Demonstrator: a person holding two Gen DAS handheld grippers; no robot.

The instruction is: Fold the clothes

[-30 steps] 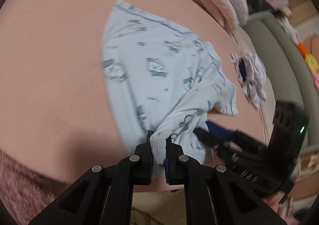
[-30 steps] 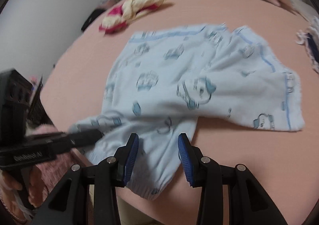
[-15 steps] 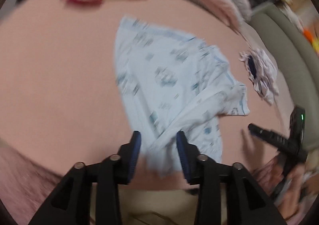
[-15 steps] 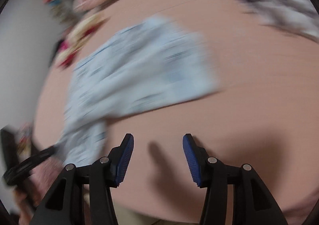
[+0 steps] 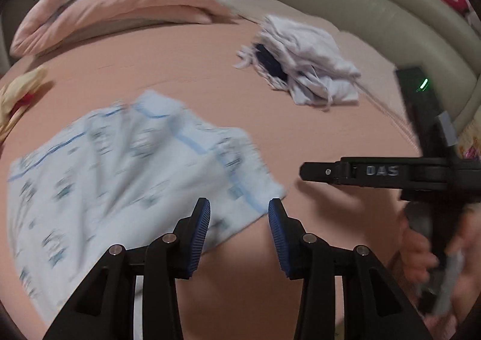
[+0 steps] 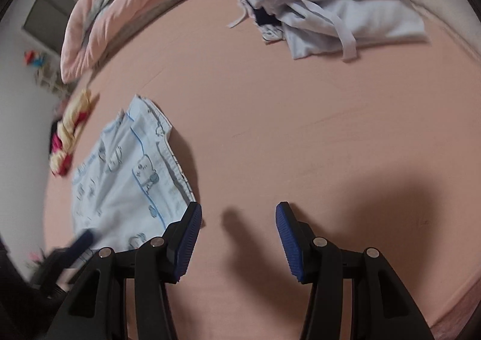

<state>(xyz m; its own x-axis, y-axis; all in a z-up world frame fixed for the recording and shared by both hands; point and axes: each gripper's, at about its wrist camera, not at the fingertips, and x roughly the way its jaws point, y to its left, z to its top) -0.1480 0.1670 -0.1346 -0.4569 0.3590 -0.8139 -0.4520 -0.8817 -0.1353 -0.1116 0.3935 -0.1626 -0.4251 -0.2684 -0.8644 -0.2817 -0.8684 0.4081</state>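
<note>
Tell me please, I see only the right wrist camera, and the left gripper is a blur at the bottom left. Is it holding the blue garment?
Observer: No. In the left wrist view the left gripper has its jaws apart and the pads press nothing. The blue garment lies on the pink sheet.
Operator: What is beyond the white pile of clothes?
Observer: A padded grey-green edge runs behind the white pile.
Operator: Can you see my right gripper there?
Observer: Yes, the right gripper shows from the side, over bare sheet to the right of the garment. A green light is lit on its body.
</note>
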